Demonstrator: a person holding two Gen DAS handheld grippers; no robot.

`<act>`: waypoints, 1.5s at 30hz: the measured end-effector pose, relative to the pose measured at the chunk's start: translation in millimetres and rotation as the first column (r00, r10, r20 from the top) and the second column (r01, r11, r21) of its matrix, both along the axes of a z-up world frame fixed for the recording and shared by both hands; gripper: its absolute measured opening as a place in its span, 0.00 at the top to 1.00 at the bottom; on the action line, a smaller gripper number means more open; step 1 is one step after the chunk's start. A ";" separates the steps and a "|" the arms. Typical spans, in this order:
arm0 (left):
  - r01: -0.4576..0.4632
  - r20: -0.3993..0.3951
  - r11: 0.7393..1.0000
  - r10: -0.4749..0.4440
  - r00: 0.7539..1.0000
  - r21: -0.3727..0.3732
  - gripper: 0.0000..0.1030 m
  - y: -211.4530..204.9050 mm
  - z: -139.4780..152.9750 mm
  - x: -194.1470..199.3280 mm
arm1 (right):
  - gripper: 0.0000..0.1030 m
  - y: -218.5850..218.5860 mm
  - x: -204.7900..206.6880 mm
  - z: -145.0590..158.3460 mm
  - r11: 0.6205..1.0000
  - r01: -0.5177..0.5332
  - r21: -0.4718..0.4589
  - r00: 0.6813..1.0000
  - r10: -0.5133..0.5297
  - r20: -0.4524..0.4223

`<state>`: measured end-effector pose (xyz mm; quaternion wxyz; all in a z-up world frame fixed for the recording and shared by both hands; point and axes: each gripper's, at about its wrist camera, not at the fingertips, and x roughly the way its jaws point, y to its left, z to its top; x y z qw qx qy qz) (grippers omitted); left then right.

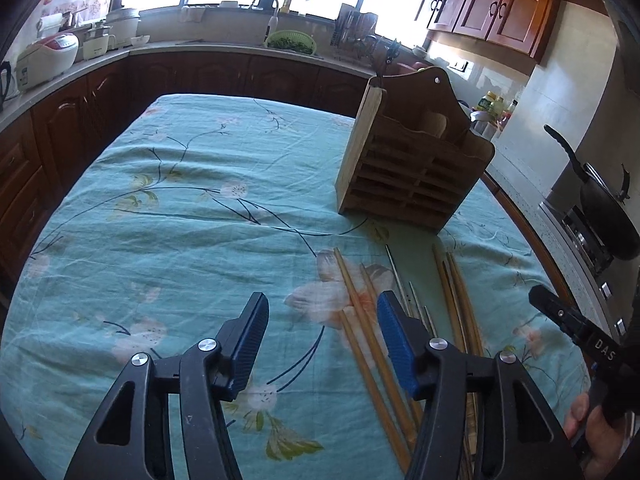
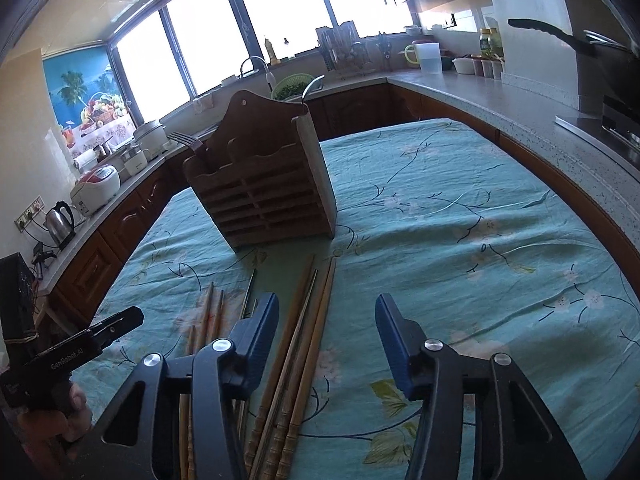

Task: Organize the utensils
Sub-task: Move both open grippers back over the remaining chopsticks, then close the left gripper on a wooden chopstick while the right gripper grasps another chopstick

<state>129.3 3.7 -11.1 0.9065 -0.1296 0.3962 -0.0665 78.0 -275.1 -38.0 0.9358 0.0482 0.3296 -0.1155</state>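
Progress: early | my left tongs (image 1: 322, 344) and right tongs (image 2: 326, 340) gaped, holding nothing | fork (image 2: 188, 140) already in slatted wooden caddy (image 2: 260, 184) | wooden and metal chopsticks (image 2: 304, 340) lay loose, near, on floral-clothed desk (image 2: 460, 240).

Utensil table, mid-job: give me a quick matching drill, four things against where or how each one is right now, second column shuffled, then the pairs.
Things:
1. wooden holder
2. fork
3. chopsticks
4. left gripper

Place or state:
A. lying flat on the tablecloth, in front of the holder
B. open, holding nothing
C. standing upright on the table, beyond the chopsticks
D. sticking up out of the holder

Pairs: 1-C, 2-D, 3-A, 4-B

The right gripper is open too, above the chopsticks.
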 end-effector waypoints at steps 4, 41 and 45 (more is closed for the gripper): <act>0.020 -0.045 1.000 -0.020 0.999 0.001 0.53 -4.5 -1.1 21.5 | 0.68 -6.2 22.3 -11.5 1.000 0.006 0.011 0.998 -0.005 -0.062; 0.121 -0.135 0.992 -0.116 0.984 0.028 0.95 -33.7 -35.4 98.6 | 0.95 -19.4 79.3 -28.6 1.000 0.003 0.003 0.989 -0.002 -0.147; 0.126 -0.092 0.992 -0.129 0.987 -0.030 0.97 -25.9 -15.7 82.0 | 0.95 -16.3 60.6 -6.6 1.000 -0.010 0.027 0.996 0.013 -0.087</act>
